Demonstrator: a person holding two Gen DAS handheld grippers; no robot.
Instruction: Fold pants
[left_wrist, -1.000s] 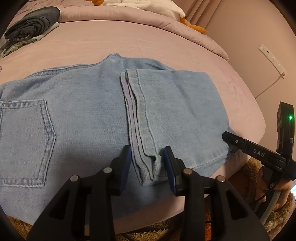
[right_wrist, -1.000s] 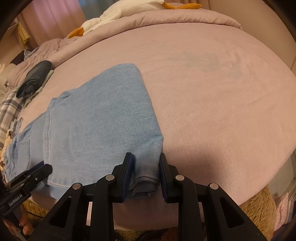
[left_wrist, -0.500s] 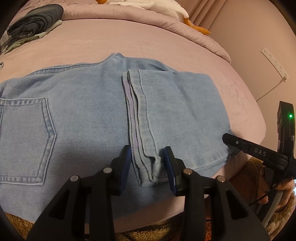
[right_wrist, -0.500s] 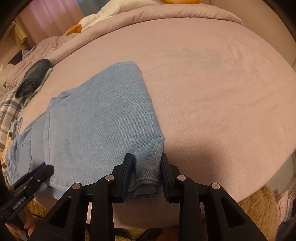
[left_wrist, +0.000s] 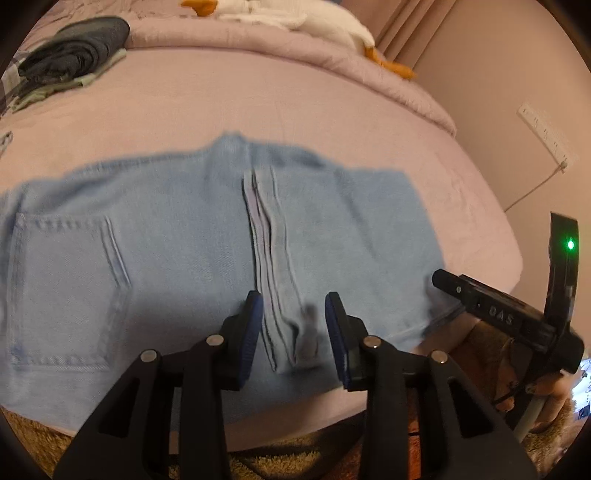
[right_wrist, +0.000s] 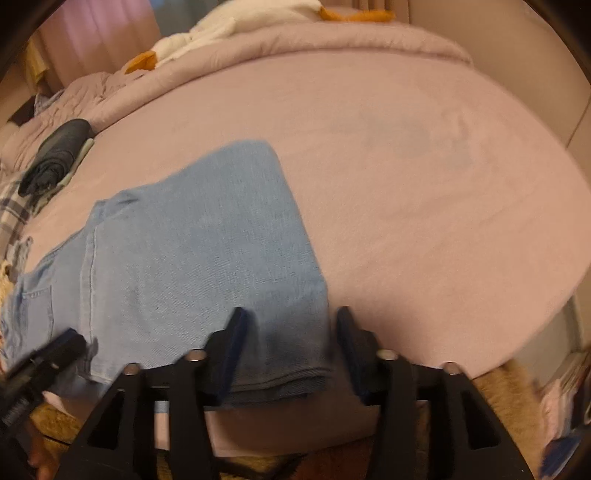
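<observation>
bed (right_wrist: 424, 166): lying ahead of both hand-held grippers and carrying the work; its near edge is running just under their fingers, so there is little room to pull toward the person.
jeans (left_wrist: 184, 240): lying flat on the bed, legs already folded over the seat. The doubled hem end is sitting between the left fingers, the folded corner between the right ones, and the back pocket is off to the left of the left hand-held gripper.
step in hand: seemingly letting go after laying the leg fold down, before the next fold.
right hand-held gripper (right_wrist: 288, 343): standing spread; its jaws have just been opening. The folded corner is lying between the pads with a clear gap on the right side, so it is no longer pinching.
left hand-held gripper (left_wrist: 293, 325): straddling the hem end, partly open. Gaps are showing beside both pads, so I judge it is not clamping, though blur is making this uncertain.
doing it well: both should be lifting straight off the cloth, not dragging sideways, so the layers are staying stacked and the edges lined up.
risk: the corner overhanging the bed edge below the right fingers may be sagging or slipping off once freed.
hem (left_wrist: 284, 332): its stacked edges are looking slightly fanned near the left pads; smoothing them may be worthwhile before regripping.
</observation>
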